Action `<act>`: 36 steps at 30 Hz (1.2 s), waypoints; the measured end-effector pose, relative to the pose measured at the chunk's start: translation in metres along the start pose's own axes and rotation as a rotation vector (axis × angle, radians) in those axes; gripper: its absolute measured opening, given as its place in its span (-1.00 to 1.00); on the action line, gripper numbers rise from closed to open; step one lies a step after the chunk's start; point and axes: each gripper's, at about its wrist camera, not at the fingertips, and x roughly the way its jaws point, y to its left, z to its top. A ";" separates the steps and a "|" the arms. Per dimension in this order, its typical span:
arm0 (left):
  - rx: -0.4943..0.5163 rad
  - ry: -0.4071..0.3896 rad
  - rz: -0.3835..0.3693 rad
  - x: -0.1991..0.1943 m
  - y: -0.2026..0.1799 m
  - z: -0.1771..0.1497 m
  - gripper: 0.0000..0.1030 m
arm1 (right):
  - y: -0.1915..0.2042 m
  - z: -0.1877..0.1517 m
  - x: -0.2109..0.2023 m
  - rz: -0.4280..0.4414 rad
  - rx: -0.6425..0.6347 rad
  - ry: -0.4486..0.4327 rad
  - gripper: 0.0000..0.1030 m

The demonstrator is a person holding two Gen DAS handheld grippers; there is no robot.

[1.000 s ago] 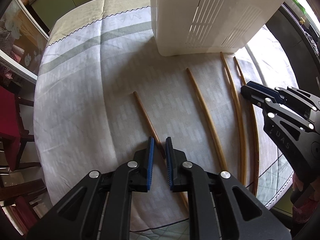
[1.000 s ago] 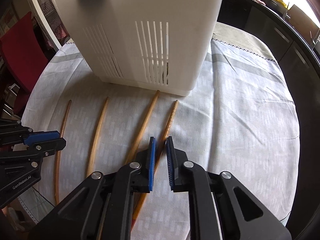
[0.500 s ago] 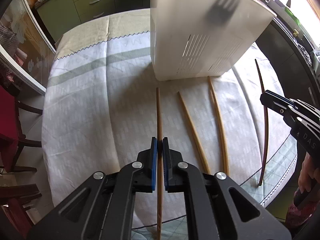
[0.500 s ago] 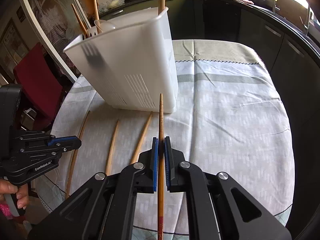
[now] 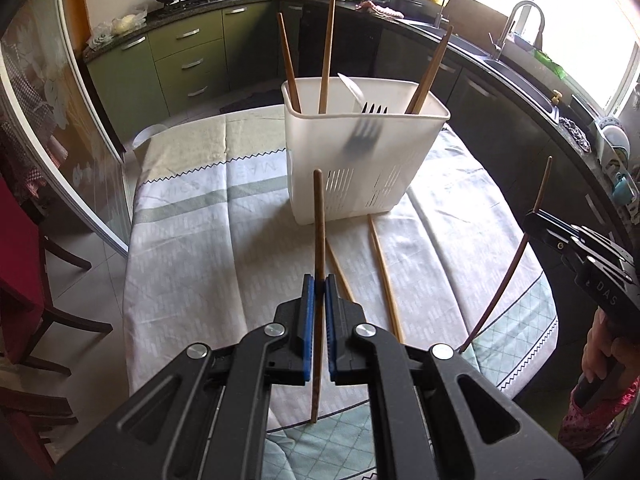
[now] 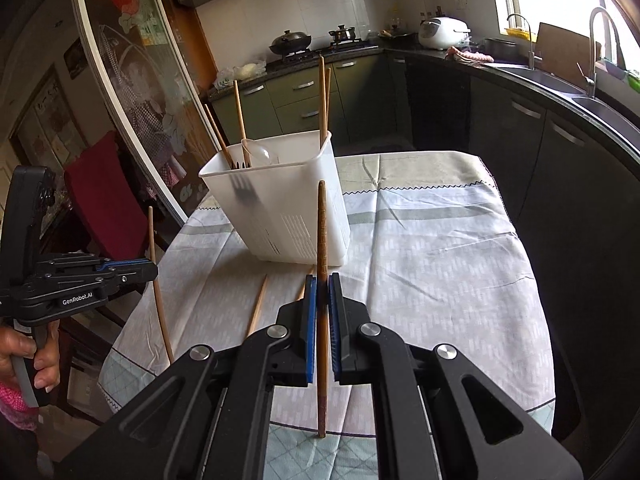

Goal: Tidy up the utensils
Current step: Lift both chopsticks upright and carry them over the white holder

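left gripper: clamped on a chopstick, lifted off the table
right gripper: clamped on a darker chopstick
holder: 12 o'clock, on tablecloth
loose chopsticks: on cloth, 1 o'clock of left gripper

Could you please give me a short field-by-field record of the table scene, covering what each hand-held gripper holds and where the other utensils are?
left hand-held gripper: shut on a brown wooden chopstick, lifted off the table
right hand-held gripper: shut on a darker, patterned wooden chopstick, lifted
container: white slotted plastic utensil holder, upright on the cloth
inside holder: several upright chopsticks, a dark fork, a white spoon
left on table: two light wooden chopsticks in front of the holder
surface: round table with a pale striped tablecloth
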 end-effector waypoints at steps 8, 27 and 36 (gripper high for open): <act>0.014 -0.038 -0.001 -0.019 -0.006 -0.008 -0.90 | 0.007 -0.010 -0.015 0.002 -0.034 -0.025 -0.87; 0.021 -0.066 -0.011 -0.035 -0.008 -0.015 -0.90 | 0.018 -0.012 -0.022 0.015 -0.073 -0.043 -0.87; 0.018 -0.074 -0.013 -0.037 -0.008 -0.015 -0.90 | 0.021 -0.011 -0.022 0.020 -0.079 -0.044 -0.87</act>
